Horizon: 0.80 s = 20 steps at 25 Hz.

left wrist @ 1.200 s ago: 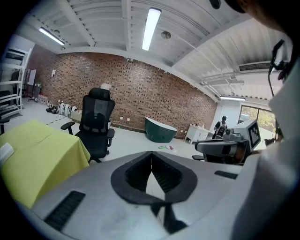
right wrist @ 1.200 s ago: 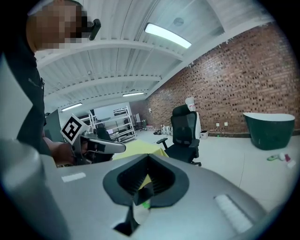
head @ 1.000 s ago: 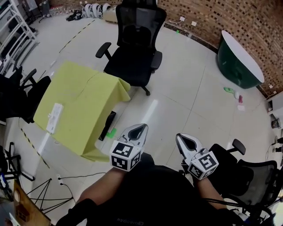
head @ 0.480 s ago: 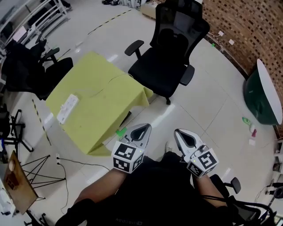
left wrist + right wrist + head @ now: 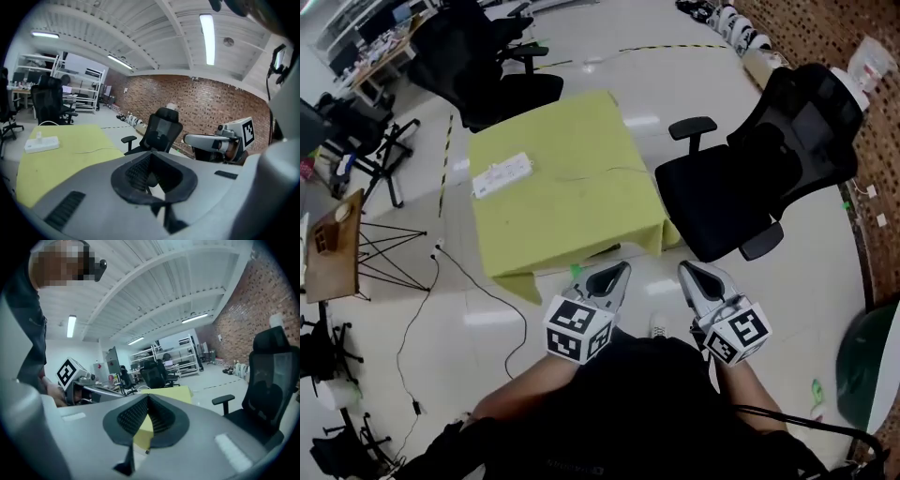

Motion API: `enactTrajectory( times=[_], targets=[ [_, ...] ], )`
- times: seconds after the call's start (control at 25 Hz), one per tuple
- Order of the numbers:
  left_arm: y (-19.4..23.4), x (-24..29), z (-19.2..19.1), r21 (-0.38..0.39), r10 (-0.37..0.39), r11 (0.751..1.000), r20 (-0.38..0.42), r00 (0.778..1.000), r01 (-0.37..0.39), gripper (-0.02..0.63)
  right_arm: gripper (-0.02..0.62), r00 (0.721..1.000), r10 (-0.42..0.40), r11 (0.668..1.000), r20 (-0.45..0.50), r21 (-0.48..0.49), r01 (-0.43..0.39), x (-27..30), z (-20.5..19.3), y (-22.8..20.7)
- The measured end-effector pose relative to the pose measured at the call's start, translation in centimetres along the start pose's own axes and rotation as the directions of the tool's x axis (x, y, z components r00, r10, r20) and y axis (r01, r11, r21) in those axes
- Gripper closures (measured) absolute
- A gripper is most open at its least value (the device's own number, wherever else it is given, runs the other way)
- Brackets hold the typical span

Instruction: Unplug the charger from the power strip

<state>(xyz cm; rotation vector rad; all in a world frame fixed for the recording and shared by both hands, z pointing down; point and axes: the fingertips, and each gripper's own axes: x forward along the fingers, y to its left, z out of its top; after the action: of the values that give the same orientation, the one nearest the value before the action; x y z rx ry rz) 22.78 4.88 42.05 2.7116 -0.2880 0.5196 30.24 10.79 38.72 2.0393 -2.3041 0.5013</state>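
Left gripper (image 5: 617, 274) and right gripper (image 5: 688, 274): jaws closed, empty. Power strip (image 5: 502, 175) lies on the bench (image 5: 581, 225), well ahead and to the left, long axis roughly crosswise. Charger (image 5: 39, 135) stands upright on it. Left gripper is nearer.

The yellow cloth (image 5: 572, 206) looks soft and matt, with folds at its corners. The white power strip (image 5: 502, 175) looks like smooth plastic, and the pale floor (image 5: 825, 272) is shiny. The brick wall (image 5: 211, 101) looks rough.

White power strip (image 5: 502, 175) with upright charger (image 5: 39, 135) on yellow table (image 5: 581, 220)
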Motion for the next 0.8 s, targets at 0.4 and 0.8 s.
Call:
enactTrajectory(
  times=[0.4,0.8],
  targets=[
    [1.5,-0.8,-0.7,-0.127,0.369,0.925,0.062,0.927,-0.359,0.598,0.592,0.933,0.352,0.936,-0.076,-0.005,-0.353,3.0,-1.3,-2.4],
    [6.0,-8.0,-2.5,-0.242,0.621,0.767,0.052,0.782,-0.594,0.598,0.592,0.799,0.584,0.807,-0.14,0.003,-0.59,9.7,-1.8,3.0]
  ],
)
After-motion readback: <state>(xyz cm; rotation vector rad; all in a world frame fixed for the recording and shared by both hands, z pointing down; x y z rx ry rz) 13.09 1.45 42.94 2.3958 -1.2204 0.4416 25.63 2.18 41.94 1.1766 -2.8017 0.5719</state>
